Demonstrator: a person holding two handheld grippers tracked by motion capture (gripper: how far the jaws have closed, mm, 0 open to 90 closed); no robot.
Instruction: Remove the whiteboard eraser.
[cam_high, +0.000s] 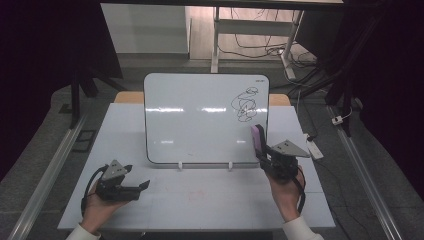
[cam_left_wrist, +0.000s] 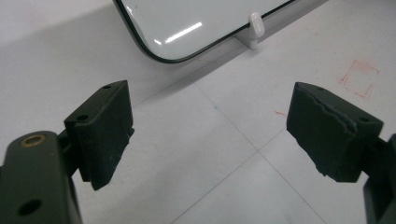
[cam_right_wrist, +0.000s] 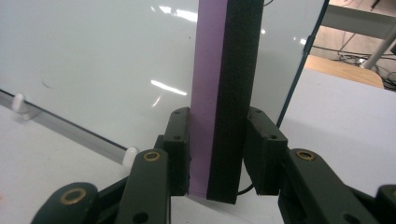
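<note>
A whiteboard (cam_high: 200, 115) stands propped on the pale table (cam_high: 200, 205), with a black scribble (cam_high: 246, 105) near its upper right corner. My right gripper (cam_high: 262, 151) is shut on an eraser (cam_high: 258, 136), purple with a black felt side, held upright in front of the board's lower right part, below the scribble. In the right gripper view the pads (cam_right_wrist: 180, 140) press on both sides of the eraser (cam_right_wrist: 224, 70), close to the board (cam_right_wrist: 93, 60). My left gripper (cam_high: 136, 176) rests open at the table's front left. Nothing lies between its jaws (cam_left_wrist: 210, 126).
Two white clips (cam_high: 180, 165) (cam_high: 230, 165) hold the board's lower edge. Faint red marks (cam_high: 195, 194) are on the table in front of it. A white power strip (cam_high: 315, 148) lies off the table's right edge. Metal rails (cam_high: 50, 170) run along both sides.
</note>
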